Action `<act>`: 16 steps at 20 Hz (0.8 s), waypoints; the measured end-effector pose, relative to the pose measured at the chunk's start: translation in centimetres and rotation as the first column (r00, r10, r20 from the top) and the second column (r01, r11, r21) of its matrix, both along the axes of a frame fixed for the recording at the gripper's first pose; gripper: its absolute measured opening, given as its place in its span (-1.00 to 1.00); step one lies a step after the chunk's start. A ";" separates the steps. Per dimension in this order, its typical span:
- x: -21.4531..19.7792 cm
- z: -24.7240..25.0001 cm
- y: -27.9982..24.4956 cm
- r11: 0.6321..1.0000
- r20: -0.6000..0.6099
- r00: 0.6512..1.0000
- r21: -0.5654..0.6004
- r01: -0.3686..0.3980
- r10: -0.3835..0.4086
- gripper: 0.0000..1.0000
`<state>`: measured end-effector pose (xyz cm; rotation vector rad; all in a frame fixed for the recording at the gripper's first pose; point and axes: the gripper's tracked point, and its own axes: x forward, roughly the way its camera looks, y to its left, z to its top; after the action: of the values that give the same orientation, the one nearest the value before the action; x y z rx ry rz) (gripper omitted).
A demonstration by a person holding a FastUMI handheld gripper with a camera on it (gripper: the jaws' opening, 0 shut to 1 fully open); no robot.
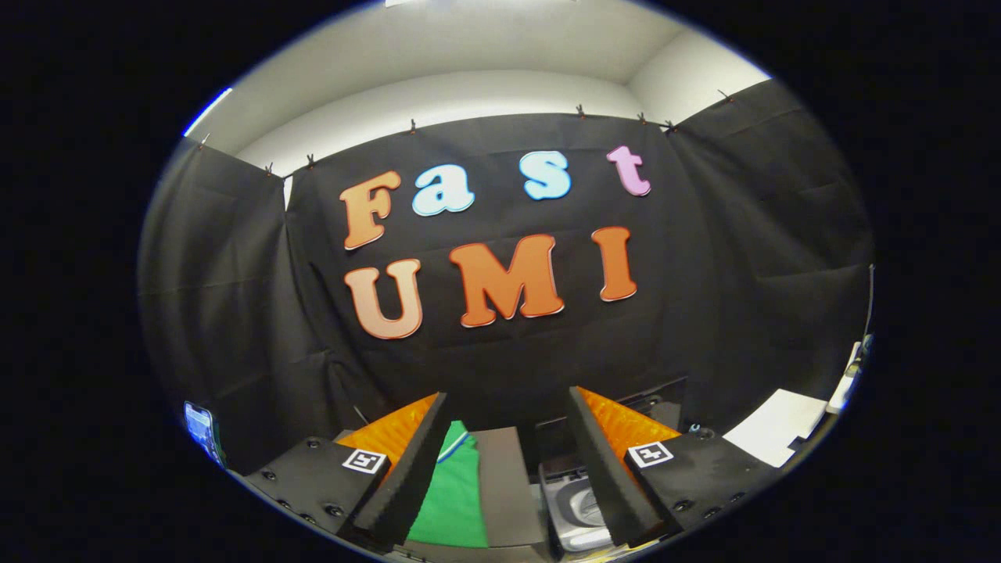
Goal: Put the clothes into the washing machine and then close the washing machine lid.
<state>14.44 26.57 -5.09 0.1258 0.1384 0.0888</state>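
Note:
My gripper (pixel 508 393) is open, its two fingers spread wide with nothing held between them, and it points at the booth's cloth wall. Below and between the fingers lies a green garment (pixel 453 493) with a white and blue trim at its far end, close to the left finger. Right of the garment stands a grey upright panel (pixel 502 485), apparently the raised lid of the small grey washing machine (pixel 579 508). The machine's round opening shows beside the right finger. Both garment and machine are partly hidden by the fingers.
A white sheet (pixel 778 426) lies on the surface to the right of the right finger. A phone-like device with a lit screen (pixel 199 428) stands at the far left. Black cloth walls close the booth on three sides.

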 end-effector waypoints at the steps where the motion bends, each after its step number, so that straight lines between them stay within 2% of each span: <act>1: 0.8 -0.7 2.2 1.000 -0.013 1.000 0.011 -0.028 0.028 0.93; 4: 2.1 -3.7 7.7 0.996 -0.077 0.993 0.024 -0.083 0.085 0.93; 8: 3.7 -7.9 12.4 0.990 -0.180 0.974 0.000 -0.138 0.136 0.93; 16: 4.6 -15.3 15.2 0.981 -0.322 0.936 -0.078 -0.176 0.142 0.94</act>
<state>19.00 41.78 -20.41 0.0211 0.4732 0.2229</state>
